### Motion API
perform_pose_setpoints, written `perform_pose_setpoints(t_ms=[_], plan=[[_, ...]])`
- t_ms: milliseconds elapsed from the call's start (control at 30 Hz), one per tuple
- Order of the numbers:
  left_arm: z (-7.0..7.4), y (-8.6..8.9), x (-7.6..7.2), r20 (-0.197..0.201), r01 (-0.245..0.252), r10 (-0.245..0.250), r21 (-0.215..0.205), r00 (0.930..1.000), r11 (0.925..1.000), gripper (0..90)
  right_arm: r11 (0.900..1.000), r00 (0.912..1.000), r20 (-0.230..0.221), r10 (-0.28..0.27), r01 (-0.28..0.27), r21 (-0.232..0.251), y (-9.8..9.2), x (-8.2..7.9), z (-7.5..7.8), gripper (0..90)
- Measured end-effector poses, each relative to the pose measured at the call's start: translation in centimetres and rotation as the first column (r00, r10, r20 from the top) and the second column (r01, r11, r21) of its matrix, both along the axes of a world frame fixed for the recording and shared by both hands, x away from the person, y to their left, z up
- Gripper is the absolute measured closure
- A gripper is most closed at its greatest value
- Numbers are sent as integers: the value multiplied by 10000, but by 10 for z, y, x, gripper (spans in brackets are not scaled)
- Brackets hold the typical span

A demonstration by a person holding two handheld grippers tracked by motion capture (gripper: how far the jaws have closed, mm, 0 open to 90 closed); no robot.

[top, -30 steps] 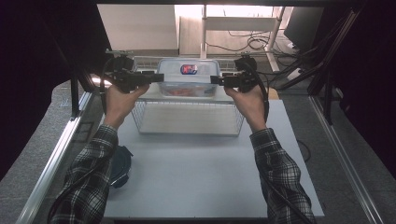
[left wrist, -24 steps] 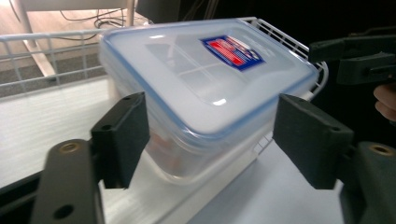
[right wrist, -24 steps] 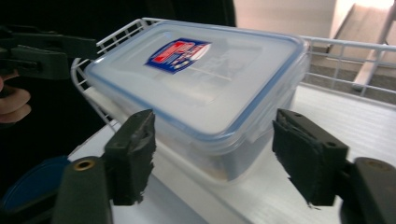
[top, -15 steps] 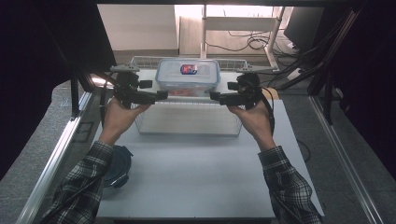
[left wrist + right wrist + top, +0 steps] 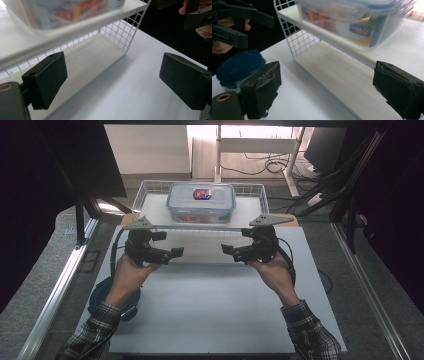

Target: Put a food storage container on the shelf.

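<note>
Lying at the far left edge of the white counter (image 5: 210,315) — a round dark-blue plastic lid (image 5: 102,296), partly hidden under the person's left forearm in the high view and seen again in the right gripper view (image 5: 239,67). Held just to its right, the black left gripper (image 5: 172,254), pointing inward across the counter, jaws spread wide after just having been opening, nothing between them but bare counter in the left gripper view (image 5: 112,82). Standing beyond and between both grippers, a white wire-mesh two-tier shelf rack (image 5: 150,202), its lower board resting on the counter (image 5: 92,60) and its upper board raised above. Sitting in the middle of that upper board, a clear rectangular plastic food container with a blue-rimmed snap lid and a colourful label (image 5: 201,202) — upright, closed, touched by neither gripper, seen blurred from below in the right gripper view (image 5: 352,22). Held farther right, the black right gripper (image 5: 227,252), pointing inward toward the left one, jaws likewise spread wide after just having been opening, empty, with the rack's lower board in front of them (image 5: 327,82). Both grippers low in front of the rack, near each other but apart, level with the gap under the upper board.
</note>
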State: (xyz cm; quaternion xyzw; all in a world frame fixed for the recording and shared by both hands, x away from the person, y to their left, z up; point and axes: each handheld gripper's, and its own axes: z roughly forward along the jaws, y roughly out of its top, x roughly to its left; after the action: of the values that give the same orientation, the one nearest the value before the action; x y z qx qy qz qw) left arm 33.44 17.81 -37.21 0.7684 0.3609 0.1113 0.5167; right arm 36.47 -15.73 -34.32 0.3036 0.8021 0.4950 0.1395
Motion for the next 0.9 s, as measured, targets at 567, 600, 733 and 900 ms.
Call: perform_pose_setpoints(t_ms=[567, 600, 733, 900], plan=[[-48, -13, -73, 457, 197, -207, 214, 9987, 9996, 42, 9986, 9995, 121, 284, -279, -441, -10, -47, -44, 26], [-50, -14, -76, 492, 185, -197, 253, 9986, 9995, 42, 9984, 9994, 100, 324, -319, -474, -10, -50, -48, 26], [-62, -16, -87, 543, 201, -236, 630, 9982, 9978, 36, 9971, 9994, 170, 312, -299, -702, -11, -58, -56, 22], [-80, -13, -100, 420, 1, -23, 528, 9991, 9986, 30, 9986, 9992, 176, 366, -360, -375, -12, -72, -68, 17]])
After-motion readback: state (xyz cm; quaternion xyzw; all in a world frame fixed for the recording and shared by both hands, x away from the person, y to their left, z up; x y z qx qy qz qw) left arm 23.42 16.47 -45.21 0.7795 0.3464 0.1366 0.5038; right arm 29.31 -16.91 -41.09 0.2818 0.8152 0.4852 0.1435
